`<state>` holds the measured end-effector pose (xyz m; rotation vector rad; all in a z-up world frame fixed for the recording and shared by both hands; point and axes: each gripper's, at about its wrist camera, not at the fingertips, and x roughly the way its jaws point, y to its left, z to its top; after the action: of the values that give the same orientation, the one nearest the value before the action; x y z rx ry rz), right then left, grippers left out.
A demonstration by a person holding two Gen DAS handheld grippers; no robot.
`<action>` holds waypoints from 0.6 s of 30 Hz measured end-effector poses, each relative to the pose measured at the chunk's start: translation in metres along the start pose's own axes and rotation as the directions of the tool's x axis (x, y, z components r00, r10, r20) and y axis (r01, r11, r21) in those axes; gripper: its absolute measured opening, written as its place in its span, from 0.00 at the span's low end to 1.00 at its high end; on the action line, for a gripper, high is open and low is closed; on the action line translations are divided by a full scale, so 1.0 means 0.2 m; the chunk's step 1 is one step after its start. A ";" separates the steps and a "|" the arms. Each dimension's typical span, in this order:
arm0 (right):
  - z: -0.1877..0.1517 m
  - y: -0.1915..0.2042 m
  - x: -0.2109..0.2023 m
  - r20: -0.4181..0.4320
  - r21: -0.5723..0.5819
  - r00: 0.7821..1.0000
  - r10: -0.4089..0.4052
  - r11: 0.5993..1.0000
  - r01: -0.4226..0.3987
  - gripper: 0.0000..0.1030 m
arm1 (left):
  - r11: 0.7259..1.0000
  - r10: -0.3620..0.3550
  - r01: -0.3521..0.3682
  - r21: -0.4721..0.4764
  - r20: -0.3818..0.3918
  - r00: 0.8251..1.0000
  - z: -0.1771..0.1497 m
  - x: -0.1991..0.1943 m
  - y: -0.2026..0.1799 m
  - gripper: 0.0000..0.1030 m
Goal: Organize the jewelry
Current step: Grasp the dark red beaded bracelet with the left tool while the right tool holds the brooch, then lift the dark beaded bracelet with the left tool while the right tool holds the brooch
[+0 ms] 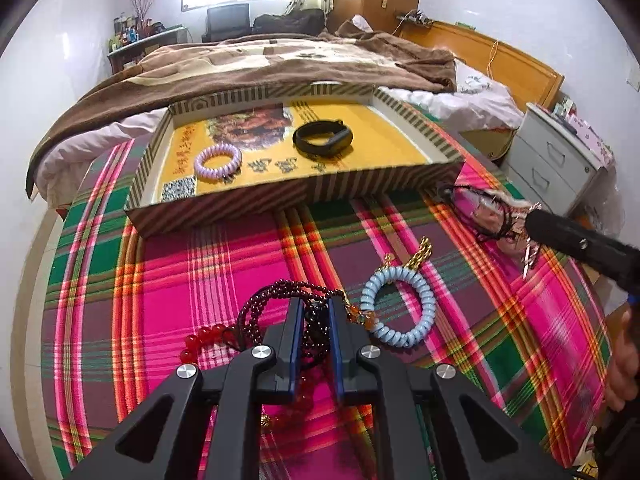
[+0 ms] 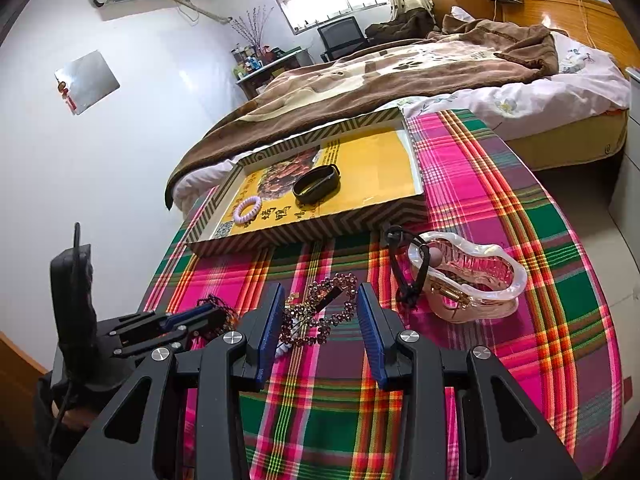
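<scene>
While the left gripper (image 1: 315, 316) has its jaws pinched on the dark garnet bead strand (image 1: 276, 300), just short of the striped tray (image 1: 280, 196), the right gripper (image 2: 318, 320) waits agape.

Pink/green plaid cloth (image 1: 200, 280); purple (image 1: 217, 162), lt-blue (image 1: 400, 308) coil bands.

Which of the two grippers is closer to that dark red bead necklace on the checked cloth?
Left. The left gripper is closed on the dark red bead necklace. The right gripper stands off to its side, jaws open over a different, sparkly bead piece.
</scene>
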<state>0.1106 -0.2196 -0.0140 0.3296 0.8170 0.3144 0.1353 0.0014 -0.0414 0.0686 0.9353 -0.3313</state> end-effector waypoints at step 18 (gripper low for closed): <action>0.11 0.07 -0.08 0.048 -0.046 0.999 -0.003 0.999 0.005 0.37 | 0.993 -0.096 0.104 -0.064 0.112 0.989 0.14 -0.25 0.09 0.12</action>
<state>0.1145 -0.2168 0.0164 0.2913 0.7624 0.3199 0.1352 0.0255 0.0139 -0.0599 0.8431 -0.3915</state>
